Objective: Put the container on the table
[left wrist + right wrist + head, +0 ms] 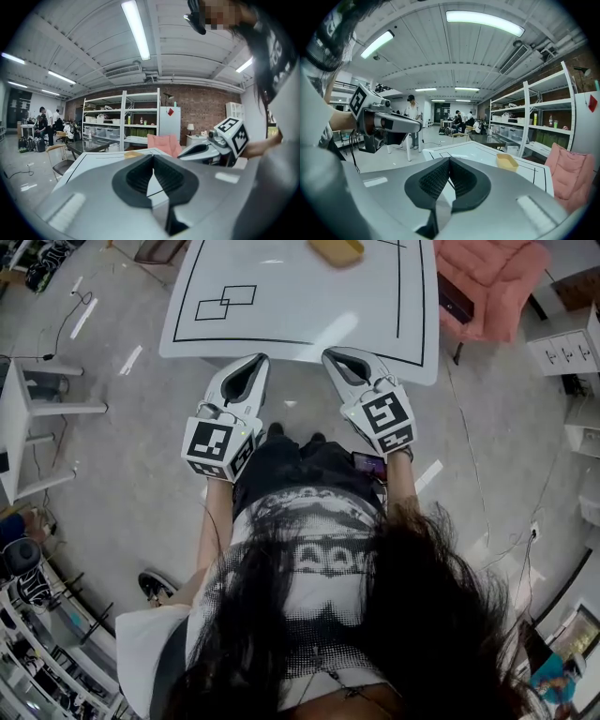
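Note:
A shallow yellow container (336,249) lies on the far side of the white table (300,310), and the right gripper view has this container (506,161) to the right of the jaws. My left gripper (255,360) hovers at the table's near edge, shut, with nothing between its pads. Beside it my right gripper (330,354) is also shut and empty at the same edge. Both point toward the table, well short of the container. In the left gripper view the left gripper's tips (153,156) meet; in the right gripper view the right gripper's tips (449,159) touch.
Black lines and two overlapping rectangles (225,302) mark the tabletop. A pink padded chair (487,282) stands at the table's right, white furniture (19,427) on the left, a white cabinet (567,348) on the right. Shelving (122,124) and people (411,115) are farther off.

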`<action>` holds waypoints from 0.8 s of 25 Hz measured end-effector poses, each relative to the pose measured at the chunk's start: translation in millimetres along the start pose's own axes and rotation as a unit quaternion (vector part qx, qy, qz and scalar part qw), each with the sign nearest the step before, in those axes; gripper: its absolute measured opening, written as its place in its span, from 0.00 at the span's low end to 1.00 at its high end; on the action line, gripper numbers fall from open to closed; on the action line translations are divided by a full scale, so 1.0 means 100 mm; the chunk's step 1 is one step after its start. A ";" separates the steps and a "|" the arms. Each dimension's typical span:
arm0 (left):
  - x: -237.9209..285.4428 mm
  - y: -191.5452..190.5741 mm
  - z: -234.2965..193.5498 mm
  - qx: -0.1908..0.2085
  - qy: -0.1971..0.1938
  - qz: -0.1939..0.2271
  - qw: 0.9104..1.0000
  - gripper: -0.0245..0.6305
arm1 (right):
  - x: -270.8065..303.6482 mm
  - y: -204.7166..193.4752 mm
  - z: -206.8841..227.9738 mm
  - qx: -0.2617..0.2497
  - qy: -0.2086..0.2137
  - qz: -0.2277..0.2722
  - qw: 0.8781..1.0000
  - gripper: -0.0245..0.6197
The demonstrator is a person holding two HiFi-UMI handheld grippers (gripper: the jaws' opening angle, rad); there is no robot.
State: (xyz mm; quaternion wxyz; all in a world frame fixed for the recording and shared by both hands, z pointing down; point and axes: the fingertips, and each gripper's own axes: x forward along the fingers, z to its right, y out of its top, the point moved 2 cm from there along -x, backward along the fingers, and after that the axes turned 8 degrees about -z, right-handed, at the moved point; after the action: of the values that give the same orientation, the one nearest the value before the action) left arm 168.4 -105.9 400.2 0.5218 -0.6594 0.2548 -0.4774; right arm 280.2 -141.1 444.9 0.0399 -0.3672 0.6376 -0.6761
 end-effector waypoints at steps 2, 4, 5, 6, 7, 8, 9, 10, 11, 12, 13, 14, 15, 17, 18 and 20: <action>-0.02 0.00 -0.06 0.000 0.000 0.001 1.000 0.04 | 0.05 0.03 -0.04 -0.002 0.004 -0.001 1.000 0.05; -0.06 -0.01 -0.14 -0.002 -0.001 0.001 1.000 0.04 | 0.11 0.08 -0.10 -0.006 0.008 -0.002 1.000 0.05; -0.08 -0.02 -0.18 -0.003 -0.002 0.002 1.000 0.04 | 0.15 0.10 -0.13 -0.007 0.011 -0.002 1.000 0.05; -0.10 -0.04 -0.22 -0.004 -0.002 0.002 1.000 0.04 | 0.19 0.12 -0.17 -0.008 0.013 -0.002 1.000 0.05; -0.12 -0.05 -0.26 -0.004 -0.003 0.001 1.000 0.04 | 0.23 0.14 -0.20 -0.009 0.014 -0.004 1.000 0.05; -0.14 -0.06 -0.29 -0.004 -0.004 0.001 1.000 0.04 | 0.26 0.15 -0.23 -0.011 0.014 -0.005 1.000 0.05; -0.16 -0.08 -0.32 -0.004 -0.006 0.000 1.000 0.04 | 0.29 0.16 -0.27 -0.012 0.014 -0.007 1.000 0.05; -0.19 -0.09 -0.35 -0.004 -0.008 -0.001 1.000 0.04 | 0.31 0.18 -0.31 -0.012 0.014 -0.007 1.000 0.05; -0.23 -0.11 -0.39 -0.005 -0.010 -0.002 1.000 0.04 | 0.34 0.20 -0.35 -0.011 0.014 -0.008 1.000 0.05; -0.26 -0.13 -0.43 -0.005 -0.014 -0.004 1.000 0.04 | 0.37 0.22 -0.39 -0.009 0.013 -0.009 1.000 0.05; -0.30 -0.15 -0.47 -0.004 -0.017 -0.005 1.000 0.04 | 0.40 0.25 -0.44 -0.008 0.012 -0.011 1.000 0.05; -0.34 -0.17 -0.52 -0.004 -0.019 -0.006 1.000 0.04 | 0.44 0.27 -0.49 -0.008 0.011 -0.014 1.000 0.05; -0.37 -0.18 -0.57 -0.004 -0.021 -0.006 1.000 0.04 | 0.48 0.29 -0.53 -0.009 0.010 -0.017 1.000 0.05; -0.44 -0.20 -0.64 -0.005 -0.023 -0.005 1.000 0.04 | 0.53 0.33 -0.61 -0.013 0.009 -0.021 1.000 0.05; -0.46 -0.20 -0.66 -0.005 -0.025 -0.004 1.000 0.04 | 0.54 0.35 -0.65 -0.014 0.008 -0.022 1.000 0.04; -0.51 -0.22 -0.70 -0.005 -0.031 -0.003 1.000 0.04 | 0.56 0.37 -0.71 -0.016 0.005 -0.025 1.000 0.04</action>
State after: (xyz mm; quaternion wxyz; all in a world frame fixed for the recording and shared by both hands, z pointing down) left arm 81.4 -87.2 402.7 0.5245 -0.6771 0.2387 -0.4576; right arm 185.0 -118.0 442.7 0.0140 -0.3799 0.6392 -0.6685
